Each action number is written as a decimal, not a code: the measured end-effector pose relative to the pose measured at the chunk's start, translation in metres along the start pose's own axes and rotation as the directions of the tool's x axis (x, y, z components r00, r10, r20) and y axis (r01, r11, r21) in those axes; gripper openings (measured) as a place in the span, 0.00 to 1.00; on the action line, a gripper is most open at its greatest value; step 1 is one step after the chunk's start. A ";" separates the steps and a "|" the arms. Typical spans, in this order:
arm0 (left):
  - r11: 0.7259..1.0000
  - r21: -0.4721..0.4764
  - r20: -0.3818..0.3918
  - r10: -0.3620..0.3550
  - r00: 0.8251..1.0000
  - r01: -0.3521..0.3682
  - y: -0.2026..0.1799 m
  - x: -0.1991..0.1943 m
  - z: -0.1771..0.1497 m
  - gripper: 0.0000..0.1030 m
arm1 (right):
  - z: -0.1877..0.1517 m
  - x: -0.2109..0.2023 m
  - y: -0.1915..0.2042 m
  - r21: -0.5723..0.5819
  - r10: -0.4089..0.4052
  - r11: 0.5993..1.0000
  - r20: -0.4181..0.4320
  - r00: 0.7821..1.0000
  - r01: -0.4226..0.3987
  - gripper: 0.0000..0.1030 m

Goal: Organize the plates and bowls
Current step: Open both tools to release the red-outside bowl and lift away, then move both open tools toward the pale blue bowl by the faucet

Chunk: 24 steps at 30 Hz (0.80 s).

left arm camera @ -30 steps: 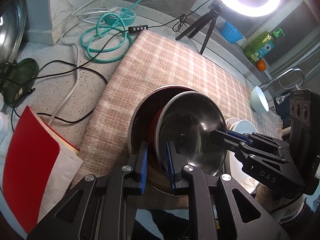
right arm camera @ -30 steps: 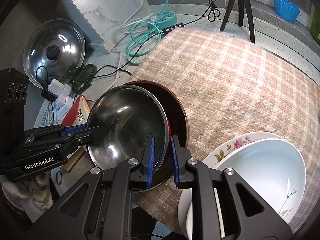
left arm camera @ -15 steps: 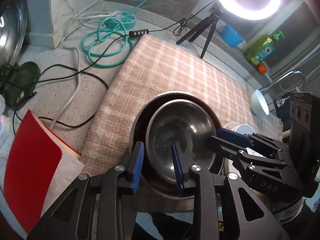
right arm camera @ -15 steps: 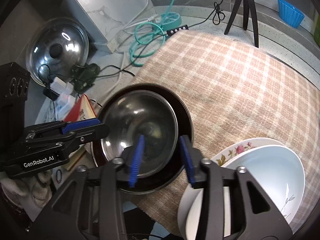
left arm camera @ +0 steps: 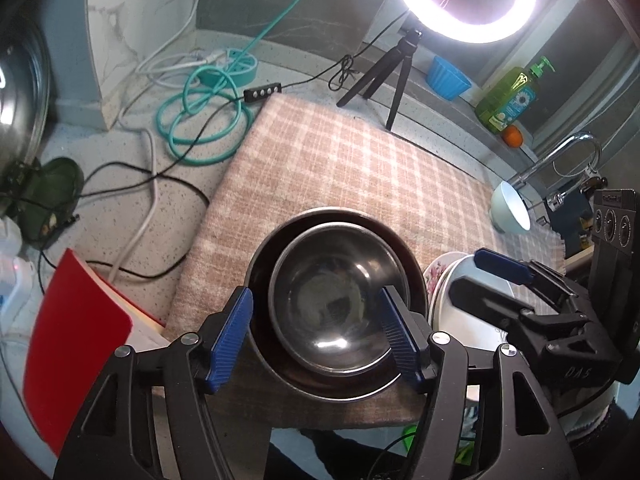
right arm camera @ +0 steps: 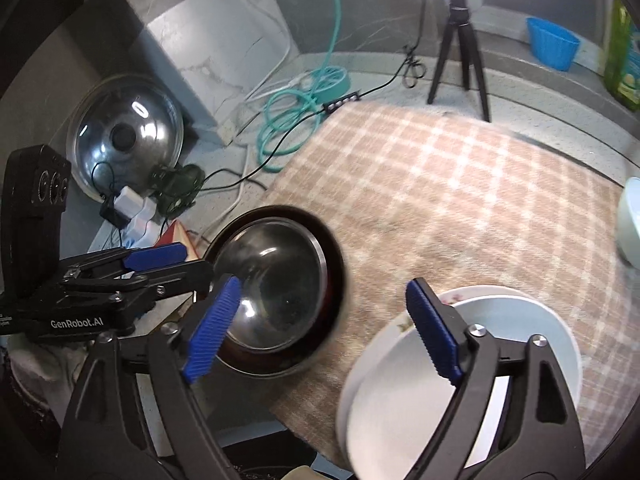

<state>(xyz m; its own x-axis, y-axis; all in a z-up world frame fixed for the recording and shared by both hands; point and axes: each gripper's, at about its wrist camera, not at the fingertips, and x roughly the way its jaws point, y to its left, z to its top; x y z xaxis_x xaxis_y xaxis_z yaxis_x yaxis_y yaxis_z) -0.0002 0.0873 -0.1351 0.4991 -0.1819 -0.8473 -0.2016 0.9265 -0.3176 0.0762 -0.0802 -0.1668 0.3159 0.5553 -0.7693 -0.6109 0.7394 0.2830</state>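
Observation:
A steel bowl (left arm camera: 332,304) (right arm camera: 276,280) sits nested inside a larger dark bowl (left arm camera: 336,213) (right arm camera: 337,264) at the near edge of a plaid mat (left arm camera: 360,168). My left gripper (left arm camera: 315,292) hovers above it with its jaws opening; the blue pads stand either side of the steel bowl without pressing on it. My right gripper (right arm camera: 324,282) is also opening, wide, with nothing held, above the gap between the nested bowls and a white bowl (right arm camera: 460,380). That white bowl rests on a floral plate (right arm camera: 400,324) at the right.
A small pale bowl (left arm camera: 510,208) lies on its side at the mat's right edge. A ring-light tripod (left arm camera: 384,76), coiled teal cable (left arm camera: 200,120), a red book (left arm camera: 76,320) and a pot lid (right arm camera: 124,140) surround the mat. A faucet (left arm camera: 568,152) stands at the far right.
Both grippers, shut on the steel bowl's rim a second ago, have let go and opened wide. The steel bowl has settled level into the larger bowl. Both grippers have lifted slightly.

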 end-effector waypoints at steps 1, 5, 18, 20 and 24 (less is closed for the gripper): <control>1.000 0.002 0.004 -0.001 1.000 0.001 -0.001 -0.001 0.001 0.63 | 0.000 -0.003 -0.004 0.006 -0.007 1.000 0.005 1.000 0.007 0.85; 1.000 0.021 0.018 -0.001 1.000 0.001 -0.011 -0.003 0.006 0.63 | 0.001 -0.016 -0.020 0.032 -0.021 0.999 0.021 1.000 0.021 0.89; 0.991 0.137 0.058 0.006 0.998 -0.014 -0.067 0.003 0.019 0.63 | -0.003 -0.062 -0.079 0.149 -0.081 0.987 0.095 0.992 0.067 0.90; 0.990 0.144 0.057 -0.003 0.998 -0.005 -0.074 0.006 0.021 0.63 | -0.005 -0.069 -0.090 0.167 -0.096 0.983 0.100 0.990 0.079 0.90; 0.986 0.168 0.053 -0.016 0.998 0.007 -0.093 0.013 0.024 0.63 | -0.009 -0.083 -0.113 0.201 -0.125 0.974 0.110 0.986 0.101 0.90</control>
<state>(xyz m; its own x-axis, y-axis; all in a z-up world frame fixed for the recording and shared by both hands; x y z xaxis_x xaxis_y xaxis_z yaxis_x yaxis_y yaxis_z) 0.0455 0.0066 -0.1064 0.5465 -0.1792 -0.8181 -0.0533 0.9674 -0.2475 0.1122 -0.2136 -0.1400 0.4673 0.4973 -0.7309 -0.4175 0.8529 0.3134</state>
